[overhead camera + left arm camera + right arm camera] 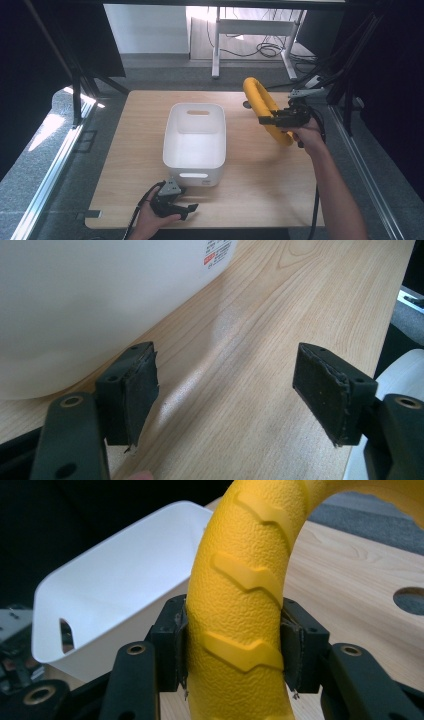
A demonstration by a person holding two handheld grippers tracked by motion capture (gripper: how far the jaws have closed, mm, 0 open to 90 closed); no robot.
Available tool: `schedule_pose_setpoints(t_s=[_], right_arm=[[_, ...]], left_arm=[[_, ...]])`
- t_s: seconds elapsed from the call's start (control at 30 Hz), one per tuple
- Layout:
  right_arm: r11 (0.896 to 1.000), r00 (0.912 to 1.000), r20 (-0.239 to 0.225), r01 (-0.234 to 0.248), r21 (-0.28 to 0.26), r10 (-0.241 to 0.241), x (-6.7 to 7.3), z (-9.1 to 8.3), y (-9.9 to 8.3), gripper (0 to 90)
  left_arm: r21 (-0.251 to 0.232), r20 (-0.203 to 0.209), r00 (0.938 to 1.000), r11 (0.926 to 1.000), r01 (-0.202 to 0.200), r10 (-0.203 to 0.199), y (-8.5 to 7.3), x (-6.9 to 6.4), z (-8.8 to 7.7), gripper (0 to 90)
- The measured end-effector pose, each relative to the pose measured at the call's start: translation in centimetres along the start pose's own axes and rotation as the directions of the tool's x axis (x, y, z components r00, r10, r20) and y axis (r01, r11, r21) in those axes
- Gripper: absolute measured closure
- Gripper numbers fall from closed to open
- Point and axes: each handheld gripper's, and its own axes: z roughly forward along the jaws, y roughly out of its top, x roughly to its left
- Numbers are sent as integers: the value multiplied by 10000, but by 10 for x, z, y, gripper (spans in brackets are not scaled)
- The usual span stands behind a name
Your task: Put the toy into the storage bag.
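One yellow ring getting lifted next to one white bin

Left gripper [186,208] is sitting spread wide at the table's [250,190] near edge, holding nothing; the white bin [195,136] is wearing one small sticker [218,250], print too tiny to read. Farther back, right gripper [264,120] is pinching the ribbed yellow ring [262,102], holding it above the table.

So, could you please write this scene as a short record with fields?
held thing: yellow ring, thick, with raised tread marks
right gripper: shut on the yellow ring, lifted above the table
left gripper: open, nothing between the jaws, low beside the bin
white bin: empty, handle slots in its end walls, mid table
wooden table: light wood, with a round hole
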Motion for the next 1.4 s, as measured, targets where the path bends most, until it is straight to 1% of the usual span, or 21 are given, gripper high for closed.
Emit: schedule_pose_setpoints(t_s=[0.03, 0.13, 0.27, 0.4, 0.47, 0.5, 0.7, 0.83, 0.87, 1.4], right_arm=[[10000, 10000, 0, 0, 0, 0, 0, 0, 0, 520], [9996, 9999, -40, 120, -244, -121, 4, -6, 3, 519], [9991, 9998, -73, 187, -370, -190, 8, -8, 4, 519], [9973, 9992, -321, 206, -707, -229, 16, -11, 4, 519], [9969, 9990, -374, 214, -756, -242, 17, -12, 4, 519], [9956, 9983, -468, 293, -889, -336, 20, -12, 3, 519], [9929, 9967, -675, 381, -1126, -459, 28, -14, 4, 519], [9912, 9960, -716, 434, -1248, -526, 30, -14, 4, 519], [9902, 9957, -796, 371, -1349, -482, 32, -15, 4, 519], [9877, 9933, -1010, 404, -1509, -561, 40, -13, 5, 519]], left_arm=[[0, 0, 10000, 10000, 0, 0, 0, 0, 0, 261], [-2, -4, 10000, 10000, 6, -6, 0, 0, 0, 262], [-6, 11, 10000, 10000, -4, 4, 0, 0, 0, 262], [5, -2, 10000, 10000, -11, 11, 0, 0, 0, 262], [7, 0, 10000, 10000, -13, 13, 0, 0, 0, 262], [16, 11, 10000, 10000, -10, 10, 0, 0, 0, 262], [19, -11, 10000, 10000, -42, 42, 0, 0, 0, 261], [34, -3, 10000, 10000, -46, 46, 0, 0, 0, 262], [38, -1, 10000, 10000, -48, 48, 0, 0, 0, 262], [40, 1, 10000, 10000, -10, 10, -1, 0, 1, 262]])
